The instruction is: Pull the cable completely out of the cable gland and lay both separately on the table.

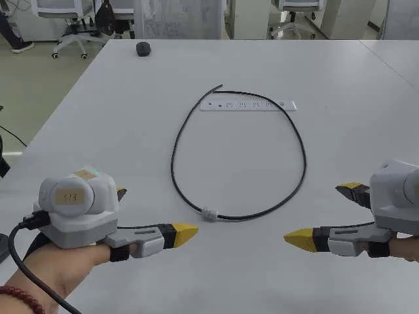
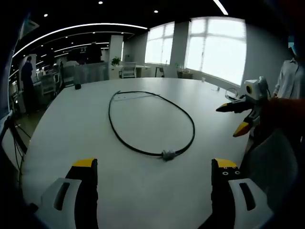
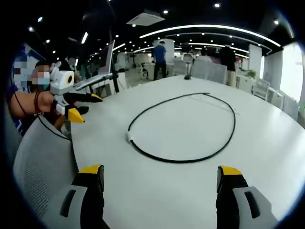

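1. left gripper (image 1: 154,212) is released, jaws spread wide with nothing between them; it is held low over the near-left edge of the table (image 1: 118,131) and touches nothing
2. right gripper (image 1: 322,213) is also released, jaws wide apart and empty, over the near-right edge and clear of the cable
3. in the left gripper view, that gripper's (image 2: 155,164) own yellow-tipped jaws frame bare table top, with the cable gland (image 2: 168,154) just ahead; the right gripper (image 2: 231,120) shows at the right, jaws parted
4. in the right gripper view, that gripper's (image 3: 160,170) own jaws frame bare table top the same way; the left gripper (image 3: 85,107) shows at the left, jaws parted
5. black cable (image 1: 305,157) lies flat in one big oval loop at the middle of the table, between the two grippers and beyond their tips
6. cable gland (image 1: 209,213), small and grey-white, is on the cable at the near side of the loop, resting on the table, nearer the left gripper than the right
7. one cable end points up-right at the far side of the loop, just beside a white power strip (image 1: 249,104); the cable crosses both ends of the strip
8. small dark object (image 1: 143,48), maybe a mouse, sits at the far end of the table, well apart from the loop
9. a black cord (image 1: 26,261) runs off the left gripper, with a red bead bracelet (image 1: 19,297) on that wrist
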Tool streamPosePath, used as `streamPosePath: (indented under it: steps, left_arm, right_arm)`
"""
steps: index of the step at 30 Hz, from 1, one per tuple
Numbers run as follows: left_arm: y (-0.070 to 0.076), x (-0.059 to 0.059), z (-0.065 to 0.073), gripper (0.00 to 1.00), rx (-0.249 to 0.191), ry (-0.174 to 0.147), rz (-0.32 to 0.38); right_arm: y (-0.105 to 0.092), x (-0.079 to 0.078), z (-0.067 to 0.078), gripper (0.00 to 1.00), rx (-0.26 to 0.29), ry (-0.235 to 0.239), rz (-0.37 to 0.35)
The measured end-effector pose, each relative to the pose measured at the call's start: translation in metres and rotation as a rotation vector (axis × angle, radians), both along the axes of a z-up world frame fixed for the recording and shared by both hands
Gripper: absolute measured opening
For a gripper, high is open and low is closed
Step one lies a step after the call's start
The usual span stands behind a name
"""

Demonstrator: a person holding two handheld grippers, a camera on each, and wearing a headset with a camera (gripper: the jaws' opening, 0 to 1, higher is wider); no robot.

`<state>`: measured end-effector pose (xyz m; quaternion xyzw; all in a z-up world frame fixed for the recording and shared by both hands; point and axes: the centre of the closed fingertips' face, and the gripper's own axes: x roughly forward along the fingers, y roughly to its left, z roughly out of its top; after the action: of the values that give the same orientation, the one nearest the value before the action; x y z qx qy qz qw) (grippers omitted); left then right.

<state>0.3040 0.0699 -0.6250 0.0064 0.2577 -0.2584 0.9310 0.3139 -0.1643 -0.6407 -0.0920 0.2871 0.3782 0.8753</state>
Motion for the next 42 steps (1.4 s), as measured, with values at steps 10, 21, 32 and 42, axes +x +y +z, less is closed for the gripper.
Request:
streamPosePath:
  steps: [10,21,32,42]
  left_arm:
    - [-0.0009,-0.0008,-0.0027,1.0,0.005,0.005,-0.003]
    - [-0.0003,0.0003,-0.0022,1.0,0.005,0.002,-0.006]
    - [0.0019,-0.0006,-0.001,1.0,0.009,-0.003,-0.005]
    - [0.0008,-0.0025,-0.0011,1.0,0.006,0.001,-0.007]
  right_arm:
    - [-0.0011,0.0008,-0.001,0.99,-0.004,0.0,0.001]
    - [-0.0001,-0.0002,0.0003,0.99,-0.007,0.004,0.007]
    - [0.0011,-0.0004,0.0006,0.99,-0.008,0.004,0.013]
    - [-0.0008,-0.0002,-0.0005,0.99,-0.012,0.005,0.014]
